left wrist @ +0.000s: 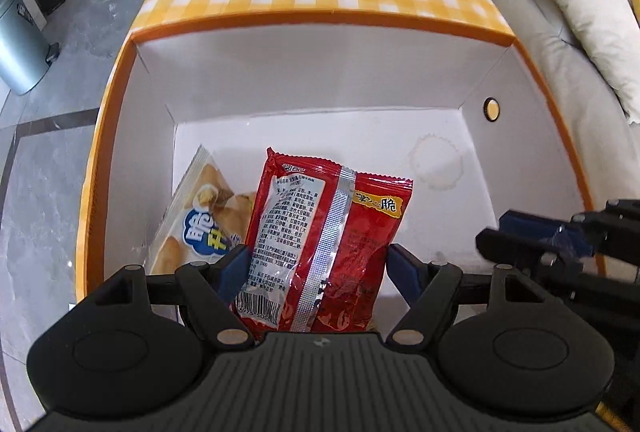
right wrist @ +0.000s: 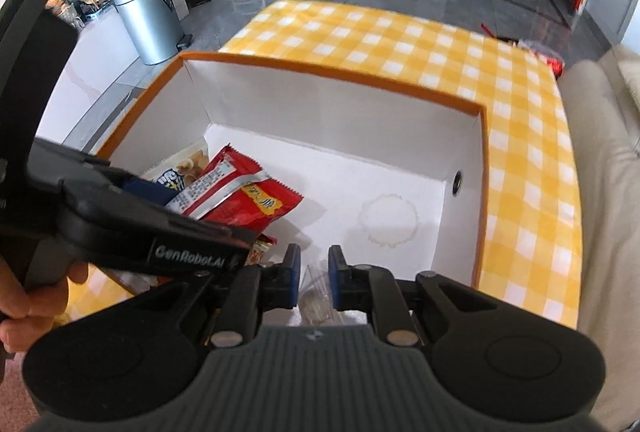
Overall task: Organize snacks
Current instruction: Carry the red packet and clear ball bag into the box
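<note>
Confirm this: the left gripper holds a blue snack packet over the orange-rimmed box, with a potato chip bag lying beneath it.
Wrong on colour. In the left wrist view the left gripper holds a red snack packet, not a blue one. It does hang over the orange-rimmed box, with the potato chip bag lying beneath.

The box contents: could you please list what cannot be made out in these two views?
- Red packet: lower end hidden behind the left gripper body, left view.
- Clear packet between the right gripper fingers: contents blurred, right view.
- Beige packet: partly covered by the red packet.
</note>
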Action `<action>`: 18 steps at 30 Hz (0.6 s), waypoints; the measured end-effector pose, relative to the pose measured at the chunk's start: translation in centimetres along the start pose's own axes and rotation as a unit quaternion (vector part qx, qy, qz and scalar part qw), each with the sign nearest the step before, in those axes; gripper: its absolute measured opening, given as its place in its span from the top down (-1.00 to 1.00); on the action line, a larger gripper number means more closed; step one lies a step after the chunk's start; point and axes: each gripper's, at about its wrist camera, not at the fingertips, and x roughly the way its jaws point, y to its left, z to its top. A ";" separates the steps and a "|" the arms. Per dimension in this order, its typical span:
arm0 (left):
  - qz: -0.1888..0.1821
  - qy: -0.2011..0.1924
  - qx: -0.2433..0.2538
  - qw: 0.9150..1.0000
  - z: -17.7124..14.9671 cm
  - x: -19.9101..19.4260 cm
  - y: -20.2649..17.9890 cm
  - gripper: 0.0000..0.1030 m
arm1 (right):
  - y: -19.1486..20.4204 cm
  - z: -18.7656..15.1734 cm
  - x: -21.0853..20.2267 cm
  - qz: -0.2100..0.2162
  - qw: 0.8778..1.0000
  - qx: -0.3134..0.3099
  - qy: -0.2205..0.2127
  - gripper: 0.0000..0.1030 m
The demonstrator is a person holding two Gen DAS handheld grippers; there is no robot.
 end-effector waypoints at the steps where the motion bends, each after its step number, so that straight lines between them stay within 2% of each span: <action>1: -0.002 0.000 -0.003 1.000 -0.1 0.0 0.1 -0.67 | -0.1 0.1 0.2 -0.002 1.000 0.004 0.002 0.81; 6: -0.007 -0.006 -0.007 1.000 0.0 -0.5 0.4 -0.66 | -0.8 0.7 -0.4 0.003 0.999 0.027 -0.018 0.83; 10: -0.011 -0.025 -0.026 0.999 0.4 -1.0 1.2 -0.66 | -1.8 1.7 -0.9 0.026 0.998 0.055 -0.032 0.83; 15: -0.029 -0.018 -0.040 0.999 0.6 -0.6 1.9 -0.66 | -1.6 2.0 0.9 0.039 0.997 0.067 0.002 0.83; 18: -0.021 -0.020 -0.032 0.999 0.5 -0.5 1.9 -0.67 | -1.5 1.3 2.0 0.048 0.996 0.076 0.025 0.83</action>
